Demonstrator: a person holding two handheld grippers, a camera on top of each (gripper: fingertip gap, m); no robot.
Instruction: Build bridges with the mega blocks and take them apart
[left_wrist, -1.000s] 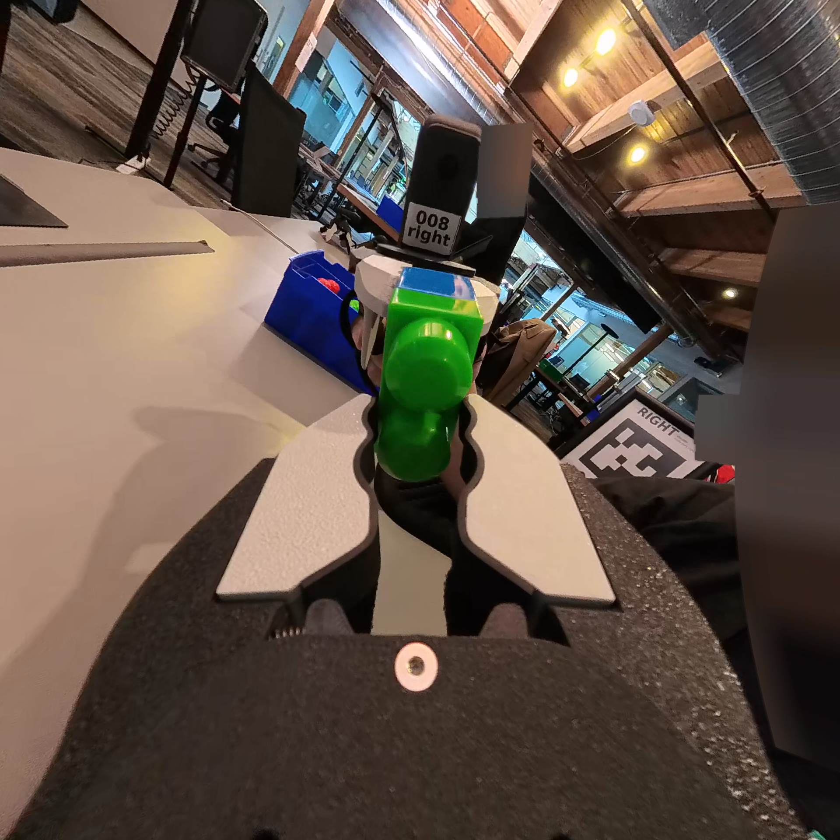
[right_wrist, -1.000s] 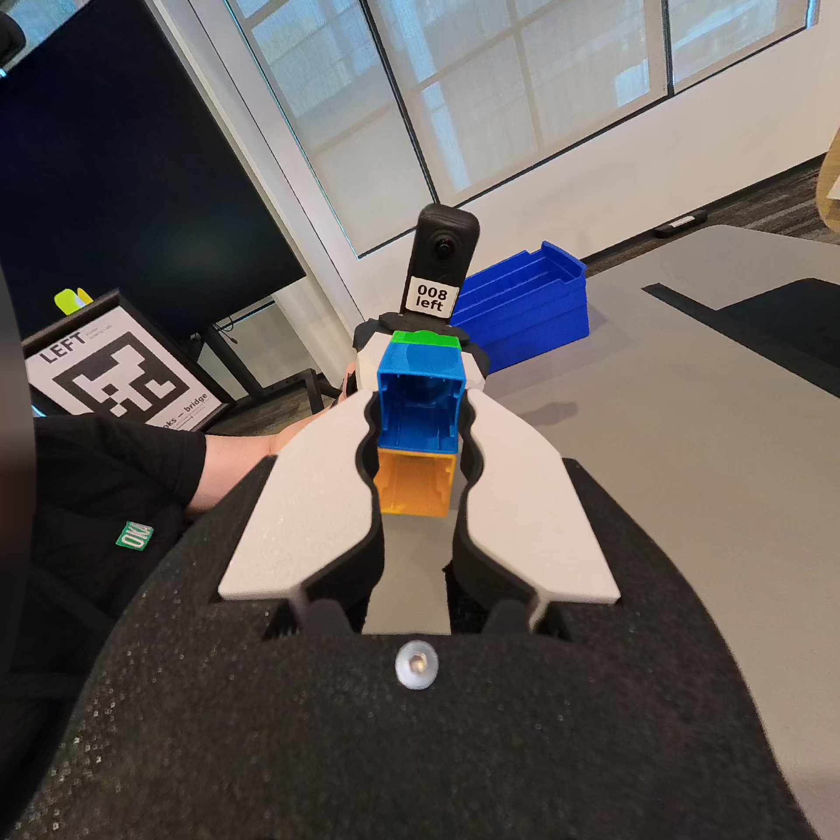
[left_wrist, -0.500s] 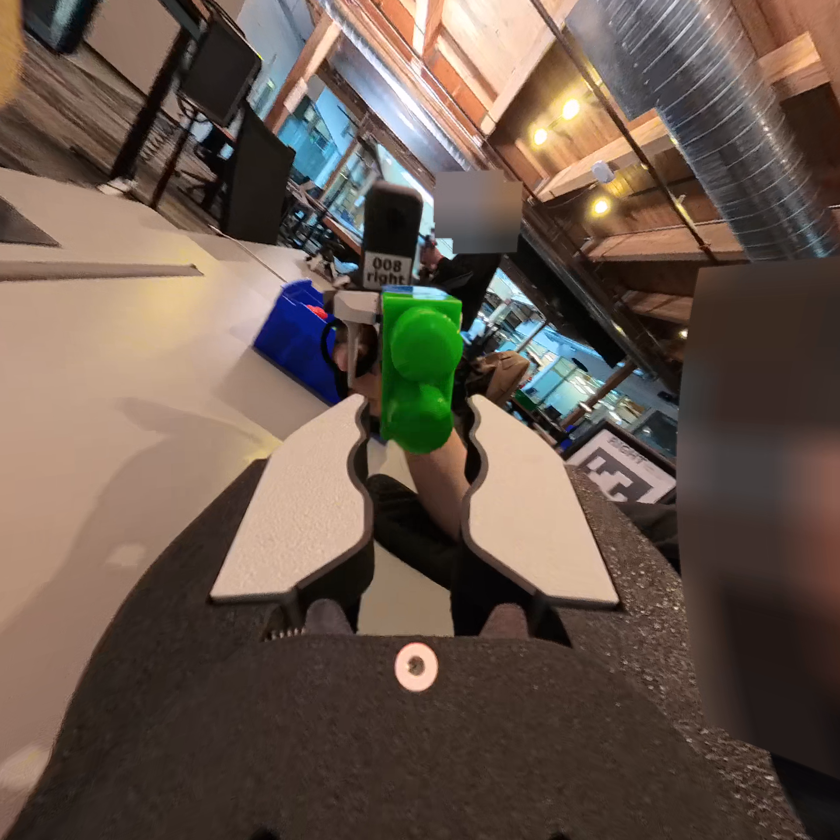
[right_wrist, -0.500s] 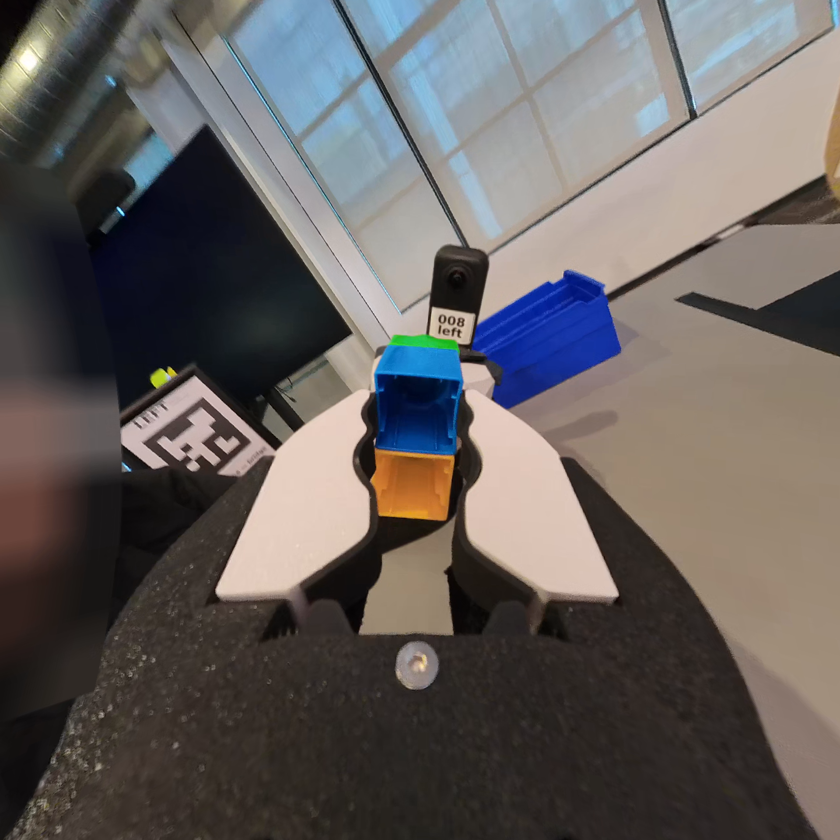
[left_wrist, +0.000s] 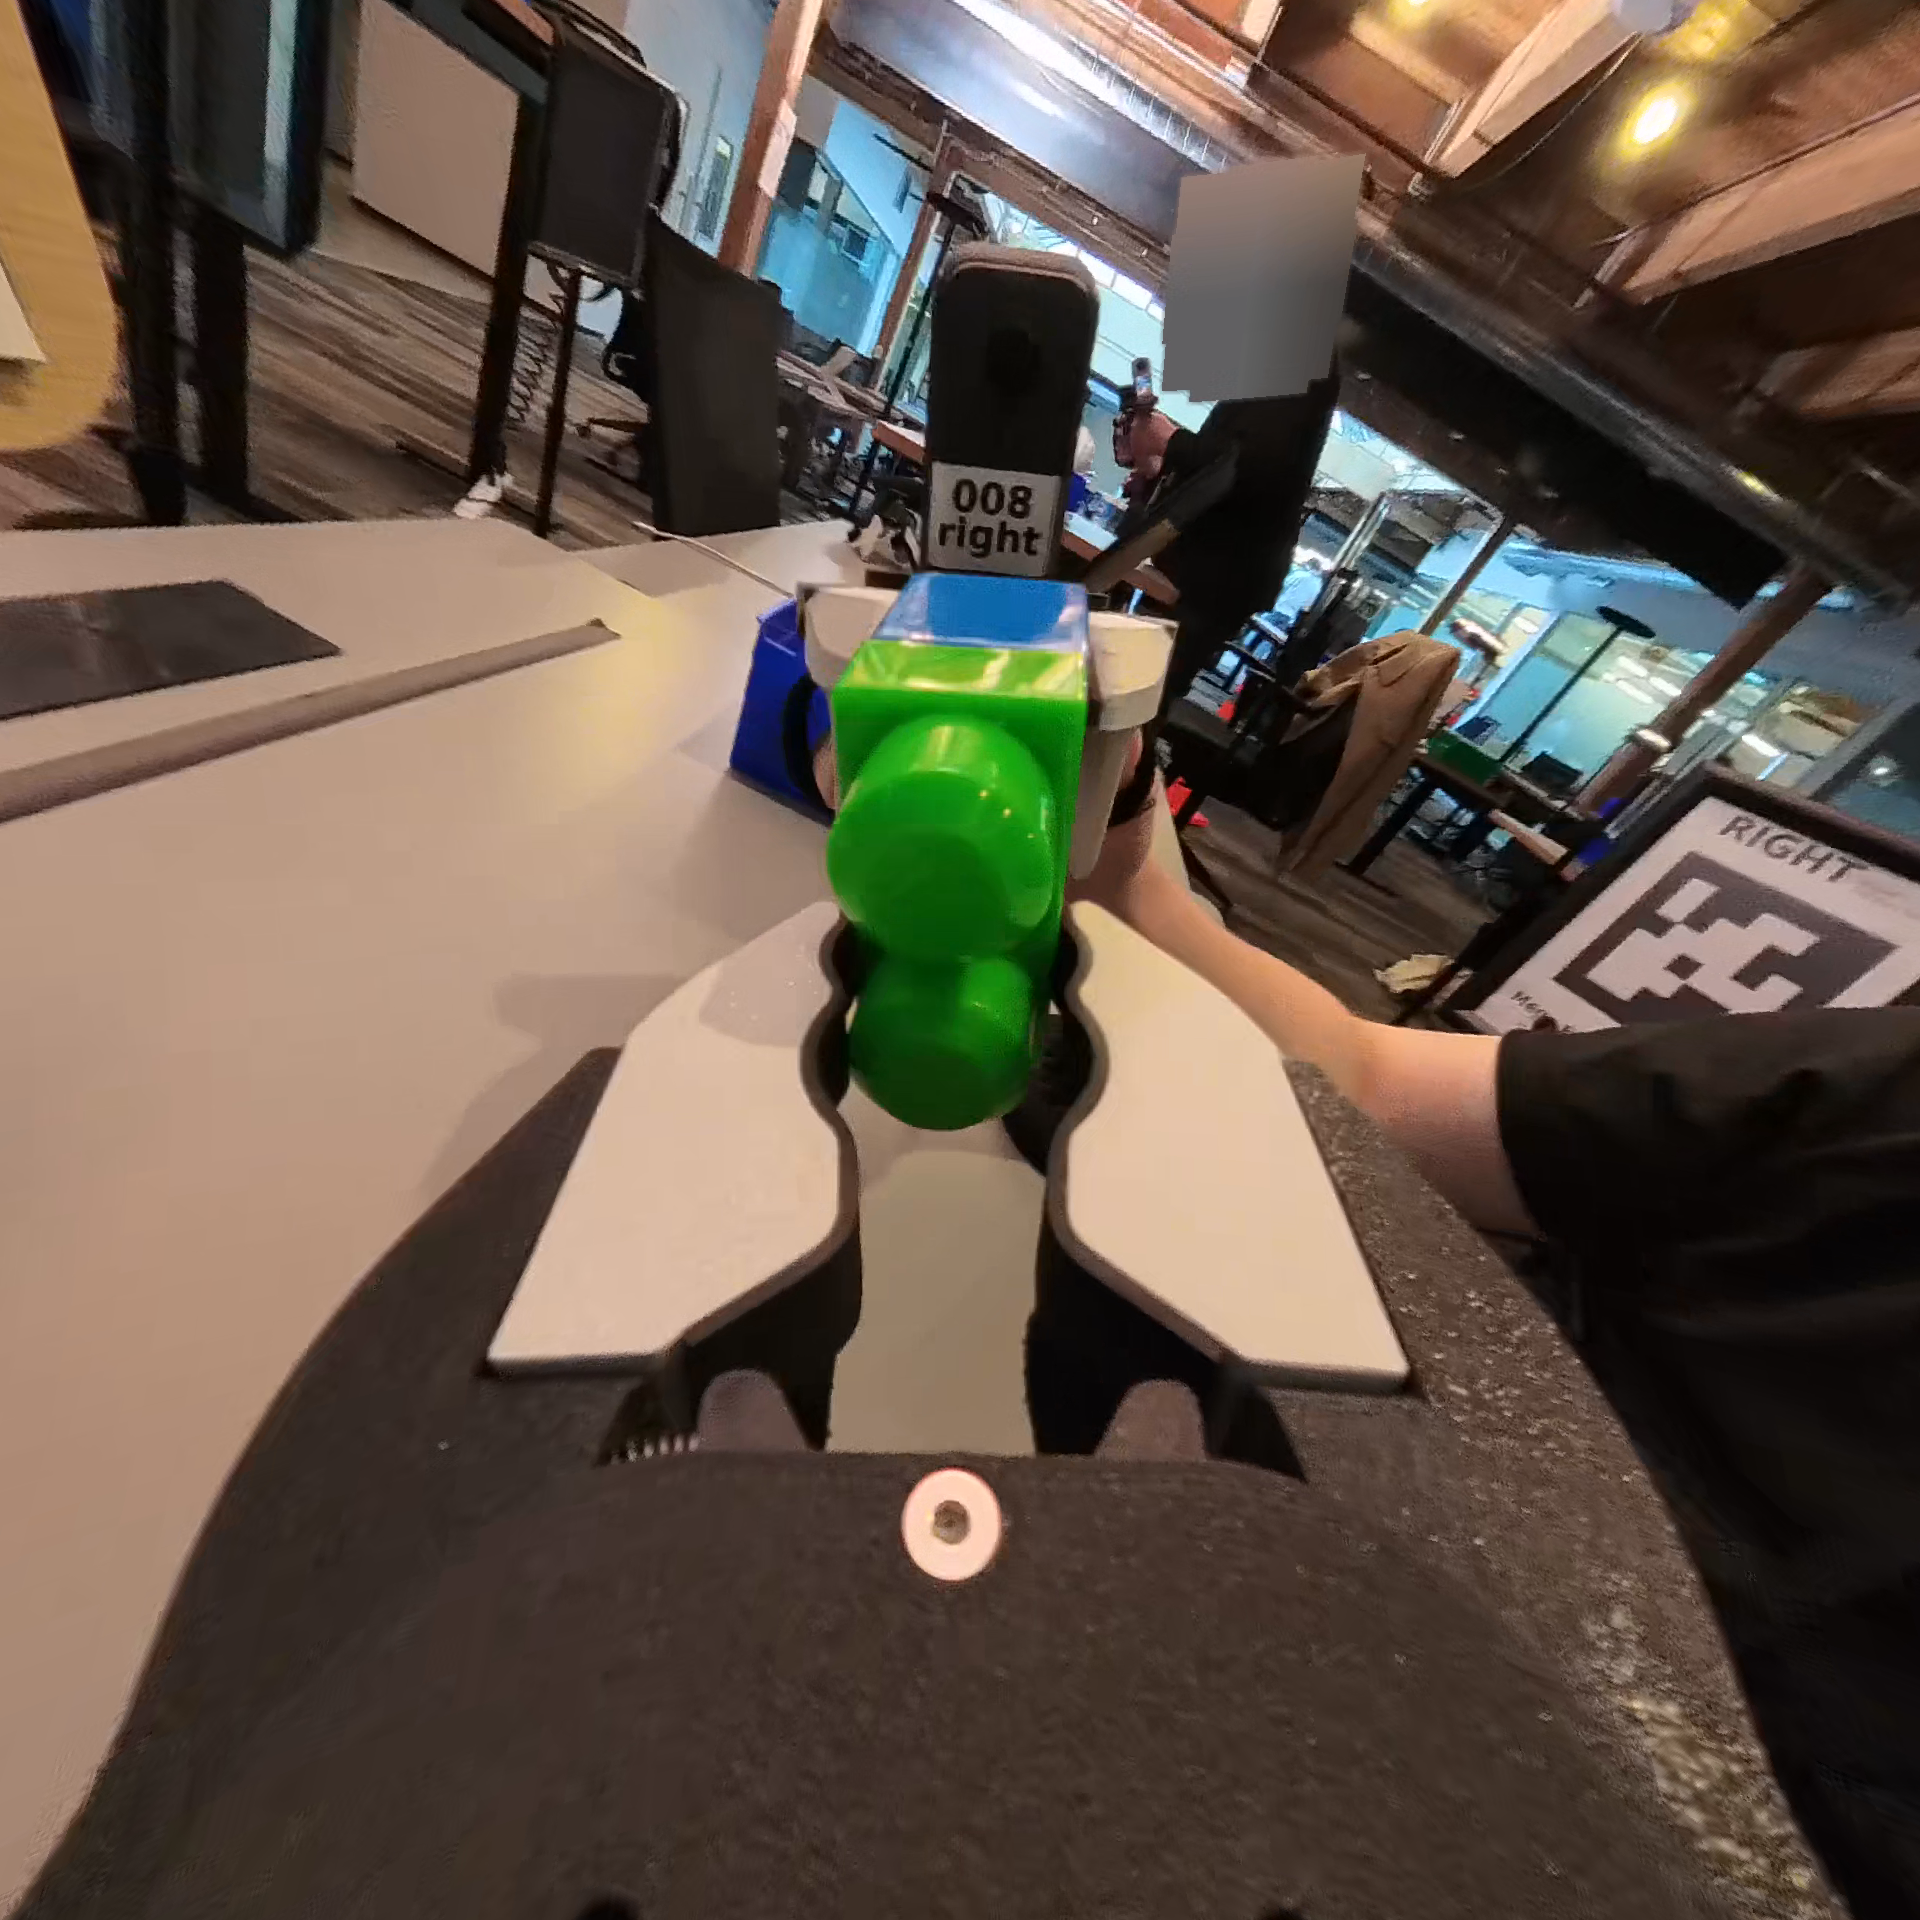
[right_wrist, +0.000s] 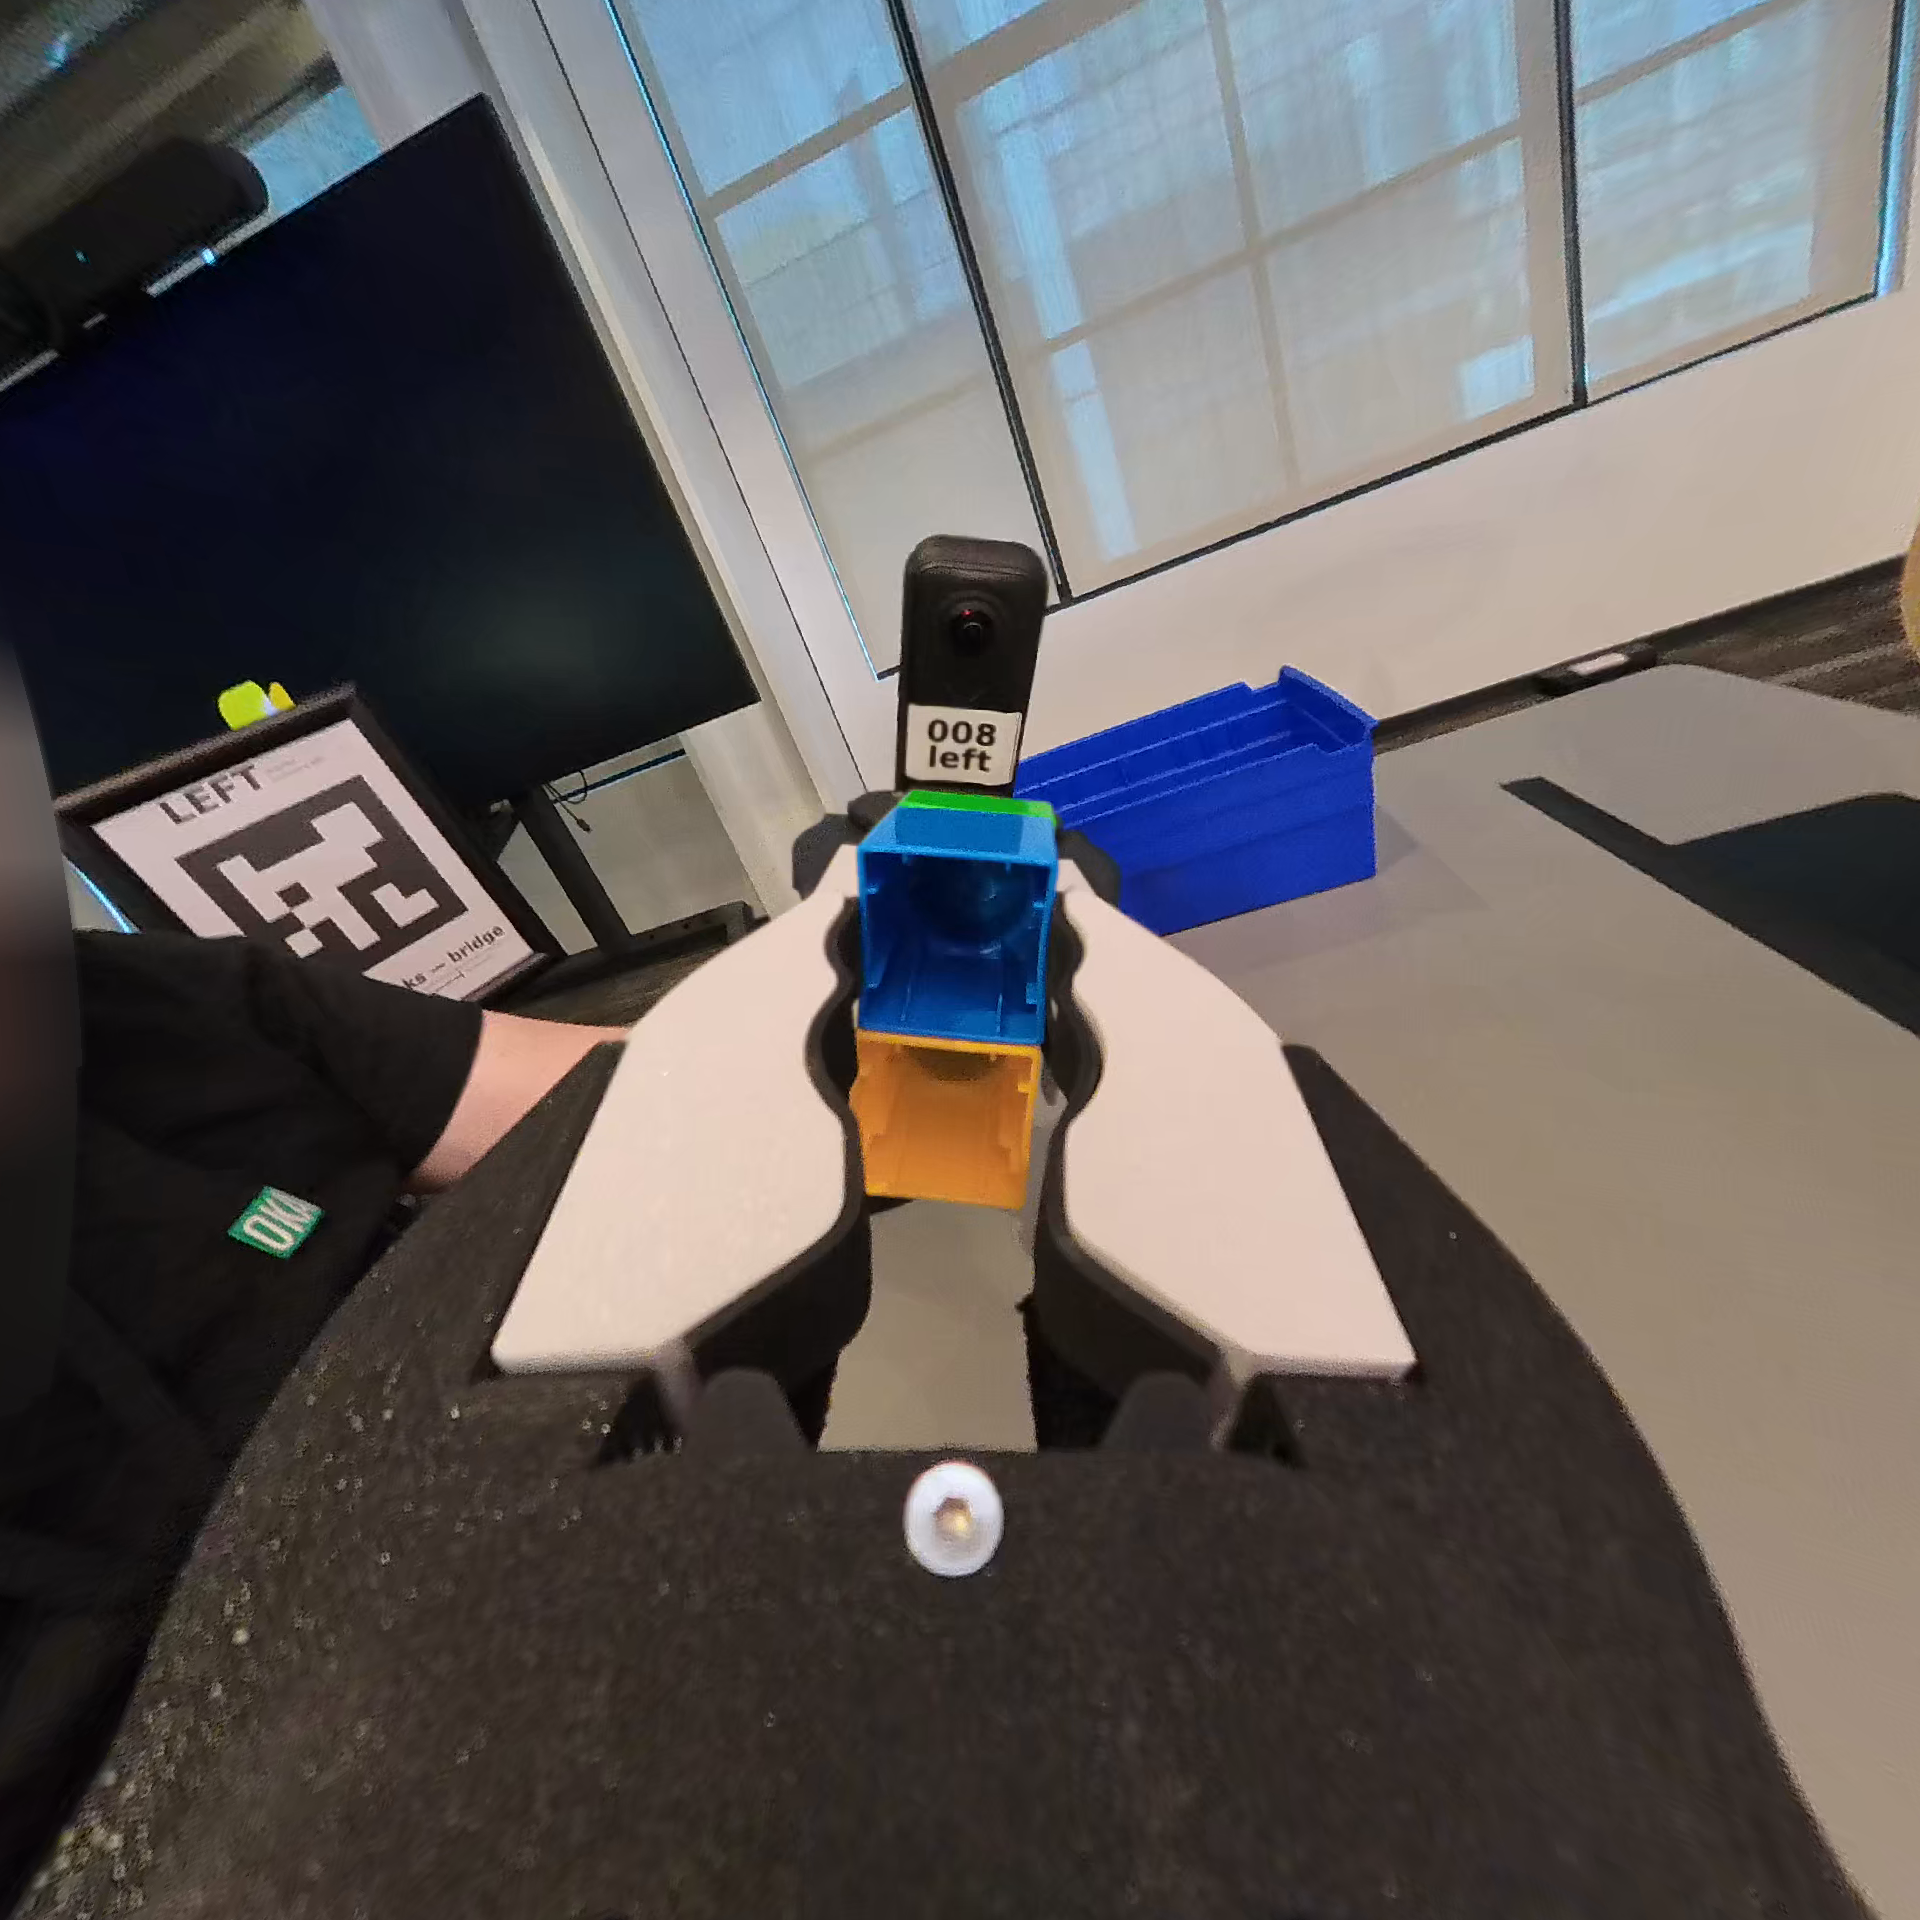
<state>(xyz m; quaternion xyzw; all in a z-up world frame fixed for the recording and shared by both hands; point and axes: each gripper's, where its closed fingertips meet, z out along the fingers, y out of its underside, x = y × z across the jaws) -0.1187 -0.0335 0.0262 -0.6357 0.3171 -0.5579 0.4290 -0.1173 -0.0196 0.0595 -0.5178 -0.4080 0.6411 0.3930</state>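
A stack of mega blocks is held in the air between my two grippers, which face each other. In the left wrist view the green block (left_wrist: 956, 727) shows its two studs, with the blue block (left_wrist: 982, 613) behind it. My left gripper (left_wrist: 945, 935) has its fingertips closed against the green block's sides. In the right wrist view my right gripper (right_wrist: 951, 935) is shut on the blue block (right_wrist: 935, 997) and the orange block (right_wrist: 940, 1143), whose hollow undersides face the camera. A strip of the green block (right_wrist: 977, 802) shows behind them.
A blue bin (right_wrist: 1226, 821) stands on the grey table (right_wrist: 1558, 1039); it also shows in the left wrist view (left_wrist: 769, 717). A dark mat (left_wrist: 135, 644) lies on the table. A marker sign (left_wrist: 1714, 956) and a person's arm (left_wrist: 1299, 1039) are at the right.
Half a second ago my left gripper stood back from the green block with its fingers a little wider. Now its fingertips are around the block again. The right gripper kept its hold.
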